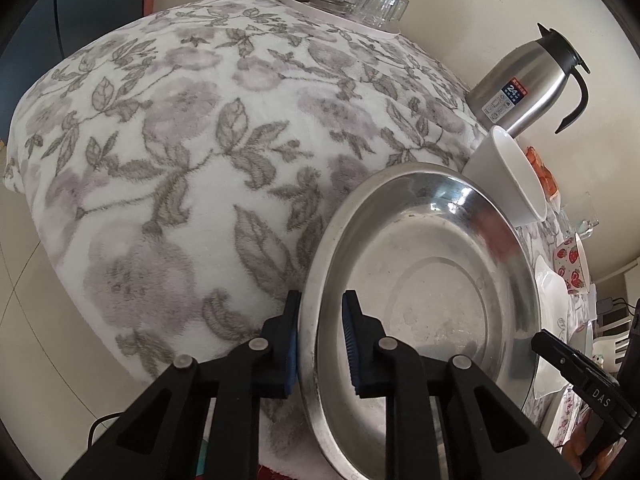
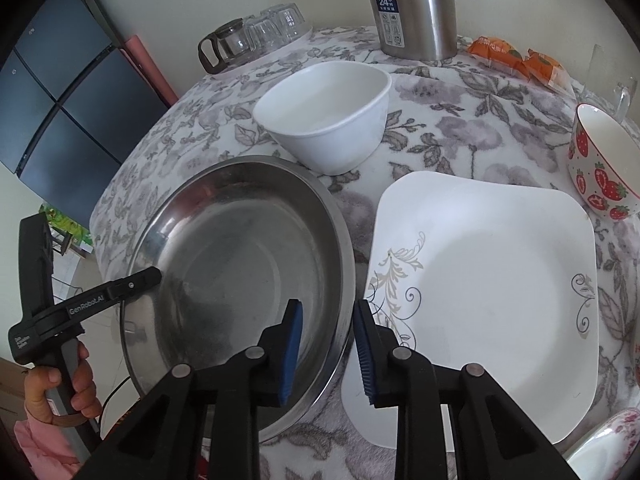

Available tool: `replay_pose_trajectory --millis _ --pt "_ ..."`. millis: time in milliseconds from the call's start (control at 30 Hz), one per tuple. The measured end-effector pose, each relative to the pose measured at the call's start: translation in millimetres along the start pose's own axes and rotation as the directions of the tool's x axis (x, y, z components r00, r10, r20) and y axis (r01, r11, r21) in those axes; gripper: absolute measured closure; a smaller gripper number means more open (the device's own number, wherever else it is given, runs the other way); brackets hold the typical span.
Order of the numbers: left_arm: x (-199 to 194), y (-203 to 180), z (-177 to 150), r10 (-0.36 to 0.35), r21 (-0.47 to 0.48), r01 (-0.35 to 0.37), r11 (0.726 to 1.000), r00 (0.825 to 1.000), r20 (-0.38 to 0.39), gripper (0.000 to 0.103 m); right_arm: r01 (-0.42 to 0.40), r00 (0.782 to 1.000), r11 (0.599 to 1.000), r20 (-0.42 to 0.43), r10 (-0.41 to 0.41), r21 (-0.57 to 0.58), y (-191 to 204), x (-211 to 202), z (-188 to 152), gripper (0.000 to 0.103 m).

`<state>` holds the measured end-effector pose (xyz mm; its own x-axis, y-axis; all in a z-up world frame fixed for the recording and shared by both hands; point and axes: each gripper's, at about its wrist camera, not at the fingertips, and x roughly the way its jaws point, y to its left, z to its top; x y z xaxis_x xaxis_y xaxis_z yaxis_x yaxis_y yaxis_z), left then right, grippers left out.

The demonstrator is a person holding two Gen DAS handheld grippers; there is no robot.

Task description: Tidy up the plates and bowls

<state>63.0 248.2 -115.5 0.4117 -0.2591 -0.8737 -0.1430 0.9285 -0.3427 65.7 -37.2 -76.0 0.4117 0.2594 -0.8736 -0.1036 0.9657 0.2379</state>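
A round steel plate [image 1: 420,280] lies on the floral-cloth table [image 1: 180,140] and is gripped from both sides. My left gripper [image 1: 323,342] is shut on its left rim, one blue pad outside and one inside. In the right wrist view my right gripper [image 2: 330,352] is closed over the steel plate's [image 2: 240,248] right rim, with the rim between the pads. A white bowl [image 2: 324,120] stands just behind the plate. A white square plate [image 2: 480,280] lies right of it, and a strawberry bowl [image 2: 600,168] stands at the far right.
A steel thermos jug [image 2: 416,8] stands at the back, with a glass pot and upturned glasses [image 2: 248,40] on a tray back left. Orange snack packets [image 2: 516,60] lie back right. A floral bowl [image 2: 612,440] sits at the near right corner. A person's hand [image 2: 60,392] holds the left gripper's handle.
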Motion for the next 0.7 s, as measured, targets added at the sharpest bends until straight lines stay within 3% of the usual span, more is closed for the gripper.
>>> replay_pose_trajectory --millis 200,433,500,700 --pt "-4 6 0 0.019 -0.009 -0.019 1.0 1.0 0.011 0.085 -0.061 0.998 0.997 -0.013 0.062 0.047 -1 2 -3 0.075" --pt "-3 5 -1 0.03 -0.005 -0.03 1.0 0.999 0.011 0.086 -0.051 0.997 0.998 -0.058 0.053 0.044 3 17 -5 0.075" --pt "-4 4 -2 0.034 -0.003 -0.034 0.999 0.999 0.012 0.086 -0.022 0.998 1.0 -0.05 0.023 0.02 8 17 -5 0.075" --pt "-8 -5 -2 0.069 0.037 -0.07 0.997 0.997 0.017 0.086 -0.036 0.998 0.998 -0.046 0.039 0.053 1 16 -6 0.081"
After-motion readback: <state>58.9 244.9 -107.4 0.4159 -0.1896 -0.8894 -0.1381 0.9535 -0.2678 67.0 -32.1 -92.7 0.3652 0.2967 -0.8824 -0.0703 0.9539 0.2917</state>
